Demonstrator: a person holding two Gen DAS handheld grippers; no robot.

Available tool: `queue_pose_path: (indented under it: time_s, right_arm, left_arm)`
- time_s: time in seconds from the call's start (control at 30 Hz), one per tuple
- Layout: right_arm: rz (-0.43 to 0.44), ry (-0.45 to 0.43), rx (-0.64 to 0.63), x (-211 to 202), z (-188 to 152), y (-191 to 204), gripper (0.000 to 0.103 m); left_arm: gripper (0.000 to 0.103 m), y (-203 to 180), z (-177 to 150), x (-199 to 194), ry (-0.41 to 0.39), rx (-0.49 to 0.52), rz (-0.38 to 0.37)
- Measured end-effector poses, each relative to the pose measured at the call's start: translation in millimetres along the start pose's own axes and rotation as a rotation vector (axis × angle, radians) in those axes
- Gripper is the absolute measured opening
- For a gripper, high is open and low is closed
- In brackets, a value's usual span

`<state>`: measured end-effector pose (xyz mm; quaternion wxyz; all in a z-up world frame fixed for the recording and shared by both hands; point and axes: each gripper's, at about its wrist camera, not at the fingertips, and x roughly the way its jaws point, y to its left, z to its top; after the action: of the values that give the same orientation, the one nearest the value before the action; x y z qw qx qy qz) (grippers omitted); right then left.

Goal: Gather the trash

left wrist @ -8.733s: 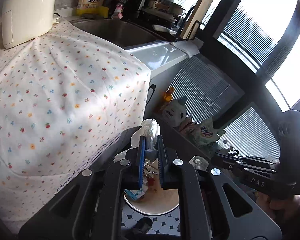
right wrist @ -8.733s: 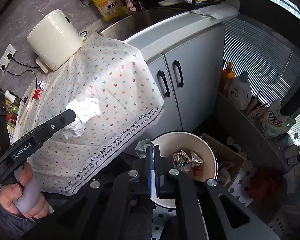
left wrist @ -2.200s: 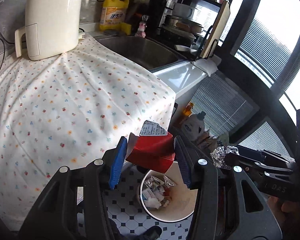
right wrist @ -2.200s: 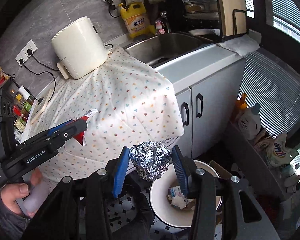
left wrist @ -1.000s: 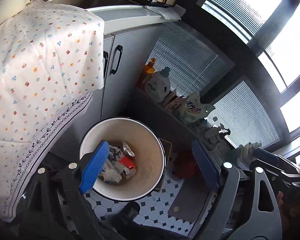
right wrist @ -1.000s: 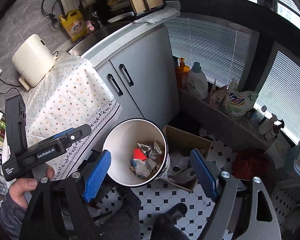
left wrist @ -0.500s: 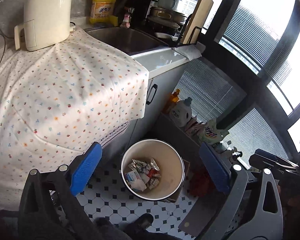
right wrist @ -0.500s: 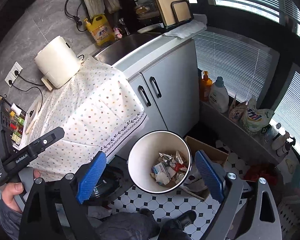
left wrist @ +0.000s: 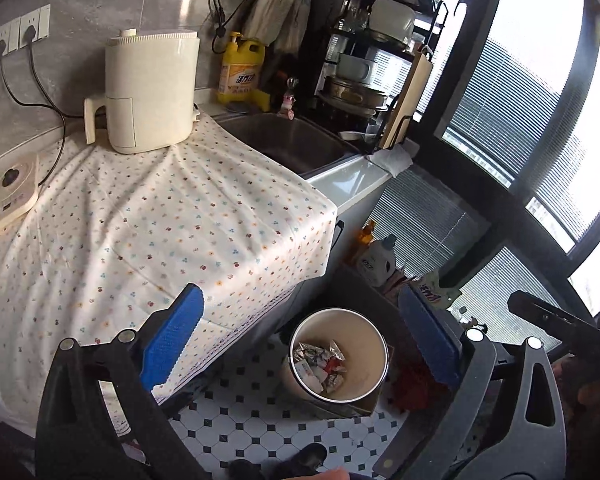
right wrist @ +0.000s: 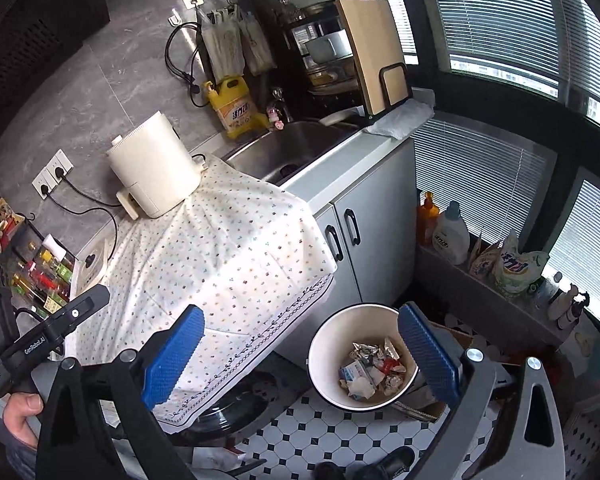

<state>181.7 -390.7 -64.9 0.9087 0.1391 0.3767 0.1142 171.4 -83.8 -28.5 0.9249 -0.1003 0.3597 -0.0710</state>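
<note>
Hovering wide open and empty, both tongs, left tongs (left wrist: 300, 344) and right tongs (right wrist: 300, 354), are having just spread their jaws with nothing between them. Trash (right wrist: 374, 372) is sitting in the bin (right wrist: 320, 360) on the floor, lower centre, below both. Counter (left wrist: 160, 216) is showing bare cloth upper left; neither hand looks nearer.
</note>
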Motion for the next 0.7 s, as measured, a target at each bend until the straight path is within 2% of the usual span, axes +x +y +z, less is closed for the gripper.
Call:
queue_pose_path:
  time_s: [0.37,0.7]
  right_arm:
    - [0.032,-0.062,-0.053,-46.5,-28.1,62.4,0.095]
    - [0.032,-0.096,-0.091,-75.4,-50.2,95.0,0.095]
  left_arm:
    - [0.097,23.6,-9.8,-86.5,-0.129,0.054,0.039]
    - [0.097,42.0,-24.9,-136.9,-0.187,0.047,0.064]
